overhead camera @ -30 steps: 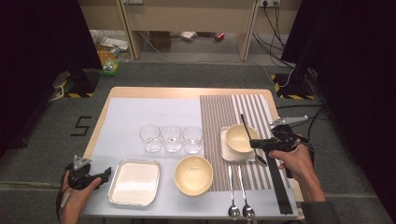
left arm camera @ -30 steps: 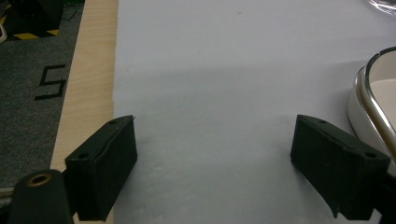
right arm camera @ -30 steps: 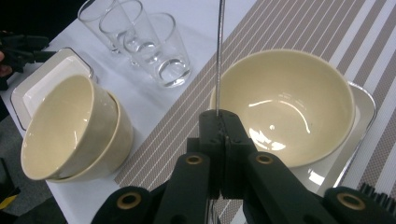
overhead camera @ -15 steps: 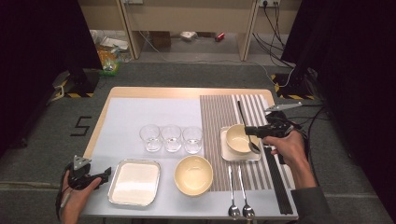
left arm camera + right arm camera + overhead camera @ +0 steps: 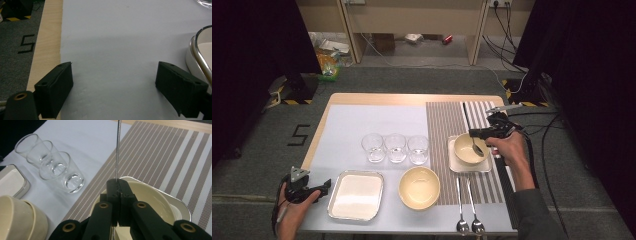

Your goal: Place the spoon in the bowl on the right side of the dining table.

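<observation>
1. The right gripper (image 5: 484, 133) has its jaws clamped together on the thin metal handle of a spoon (image 5: 476, 148).
2. In the right gripper view that handle (image 5: 117, 150) rises straight up out of the closed jaws, over the striped placemat (image 5: 160, 157).
3. In the high view the spoon's bowl end hangs below the jaws, over the small cream bowl (image 5: 468, 150), which sits in a small square tray (image 5: 452, 165).
4. That bowl (image 5: 155, 197) lies directly under and behind the closed jaws in the right gripper view.
5. Three glasses (image 5: 53, 165) stand in a row to the left of the jaws; a larger cream bowl (image 5: 17, 220) is at lower left.
6. The left gripper (image 5: 324, 187) has its jaws wide apart with nothing between them, only bare white table mat (image 5: 112, 50).
7. A metal tray's rim (image 5: 197, 55) lies just beside the left gripper's right-hand jaw.
8. Two more spoons (image 5: 467, 220) lie at the near table edge, well apart from both grippers.
</observation>
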### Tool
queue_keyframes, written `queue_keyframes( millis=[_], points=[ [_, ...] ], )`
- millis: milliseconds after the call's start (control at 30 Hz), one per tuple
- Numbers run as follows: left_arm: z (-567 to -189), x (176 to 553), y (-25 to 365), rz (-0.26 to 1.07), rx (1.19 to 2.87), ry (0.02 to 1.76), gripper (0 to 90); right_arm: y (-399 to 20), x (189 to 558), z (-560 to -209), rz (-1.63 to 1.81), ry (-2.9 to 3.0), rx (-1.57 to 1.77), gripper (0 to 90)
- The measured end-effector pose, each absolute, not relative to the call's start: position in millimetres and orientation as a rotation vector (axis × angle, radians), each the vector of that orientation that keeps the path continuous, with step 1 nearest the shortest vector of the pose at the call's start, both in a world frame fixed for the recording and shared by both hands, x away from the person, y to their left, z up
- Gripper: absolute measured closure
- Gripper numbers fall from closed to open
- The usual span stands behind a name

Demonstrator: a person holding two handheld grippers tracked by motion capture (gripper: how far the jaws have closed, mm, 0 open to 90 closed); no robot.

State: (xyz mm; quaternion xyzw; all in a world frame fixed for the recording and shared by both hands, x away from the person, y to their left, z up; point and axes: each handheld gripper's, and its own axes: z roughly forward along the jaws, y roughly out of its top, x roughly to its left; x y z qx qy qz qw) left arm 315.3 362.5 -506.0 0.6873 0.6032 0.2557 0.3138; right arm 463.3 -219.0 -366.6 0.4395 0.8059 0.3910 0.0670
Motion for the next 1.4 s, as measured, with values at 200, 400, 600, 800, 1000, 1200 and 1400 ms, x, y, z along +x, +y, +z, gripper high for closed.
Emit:
queue_keyframes(
  millis=[200, 400, 600, 800, 1000, 1200, 1400],
  points=[
    [-506, 315, 363, 0.673, 1.813, 1.591, 13.7, -216, 472, -380, 1.15, 2.444, 1.34, 89.7],
    [-506, 315, 363, 0.675, 1.81, 1.59, 13.7, -212, 478, -394, 1.062, 2.458, 1.359, 89.7],
    [-506, 315, 363, 0.673, 1.813, 1.591, 13.7, -214, 480, -404, 1.001, 2.467, 1.376, 89.7],
    [-506, 315, 363, 0.673, 1.812, 1.591, 13.7, -211, 481, -411, 0.97, 2.462, 1.377, 89.6],
    [-506, 315, 363, 0.673, 1.812, 1.59, 13.7, -206, 484, -415, 0.932, 2.453, 1.373, 89.4],
    [-506, 315, 363, 0.673, 1.811, 1.59, 13.7, -201, 487, -421, 0.899, 2.455, 1.367, 89.0],
    [-506, 315, 363, 0.673, 1.812, 1.59, 13.7, -196, 488, -425, 0.867, 2.47, 1.357, 88.1]
  ],
)
